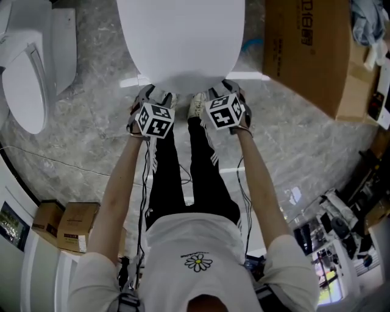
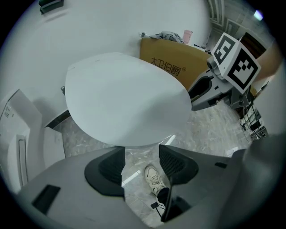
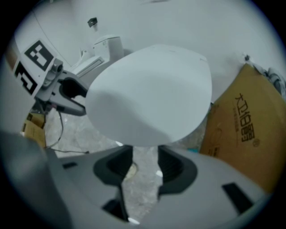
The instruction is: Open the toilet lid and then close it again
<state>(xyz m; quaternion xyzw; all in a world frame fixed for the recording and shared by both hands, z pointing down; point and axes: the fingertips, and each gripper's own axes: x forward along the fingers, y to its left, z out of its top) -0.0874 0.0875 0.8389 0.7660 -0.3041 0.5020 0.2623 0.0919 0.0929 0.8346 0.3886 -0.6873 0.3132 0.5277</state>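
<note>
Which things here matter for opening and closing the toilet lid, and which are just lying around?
For the job:
- toilet lid, shut
- left claw, open, empty
- right claw, open, empty

Just lying about:
- big cardboard box
- second toilet
- small cardboard boxes

Big printed cardboard box [image 1: 311, 55] on grey marble floor [image 1: 91, 128], right side; cloth [image 1: 365, 18] heaped on top; second white toilet [image 1: 24, 73] at left edge; two small cartons [image 1: 67, 225] lower-left corner
</note>
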